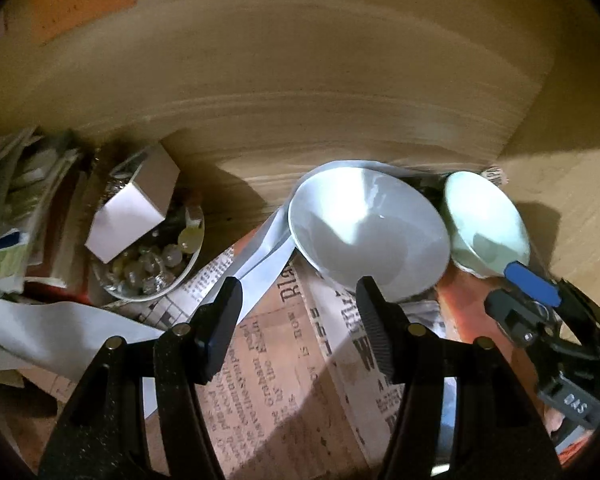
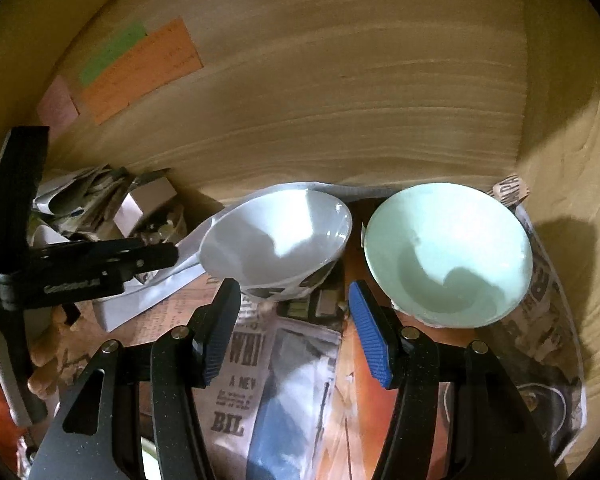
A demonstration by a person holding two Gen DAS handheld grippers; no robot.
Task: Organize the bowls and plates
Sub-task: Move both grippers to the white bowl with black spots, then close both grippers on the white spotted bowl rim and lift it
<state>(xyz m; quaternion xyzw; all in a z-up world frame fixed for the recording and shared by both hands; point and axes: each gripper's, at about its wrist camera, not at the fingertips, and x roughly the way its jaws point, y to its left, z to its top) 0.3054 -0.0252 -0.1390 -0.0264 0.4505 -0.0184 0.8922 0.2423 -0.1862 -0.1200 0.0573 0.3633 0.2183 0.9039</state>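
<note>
White bowl [image 2: 276,240] and pale green bowl [image 2: 448,256] sit side by side on newspaper [image 2: 236,392]; both grippers, left [image 1: 296,320] and right [image 2: 294,328], hold their jaws spread, gripping nothing.

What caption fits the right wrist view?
Open right gripper faces a white bowl and a pale green bowl on newspaper.

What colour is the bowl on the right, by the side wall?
Pale mint green bowl, plain inside; clearest in the right wrist view.

We see the left gripper [image 1: 298,322] as speckled black linkage arms joined by brass-coloured pins, tipped with dark ribbed pads, and the right gripper [image 2: 296,330] built alike but with bright blue ribbed pads [image 2: 370,336] and white lettering.
</note>
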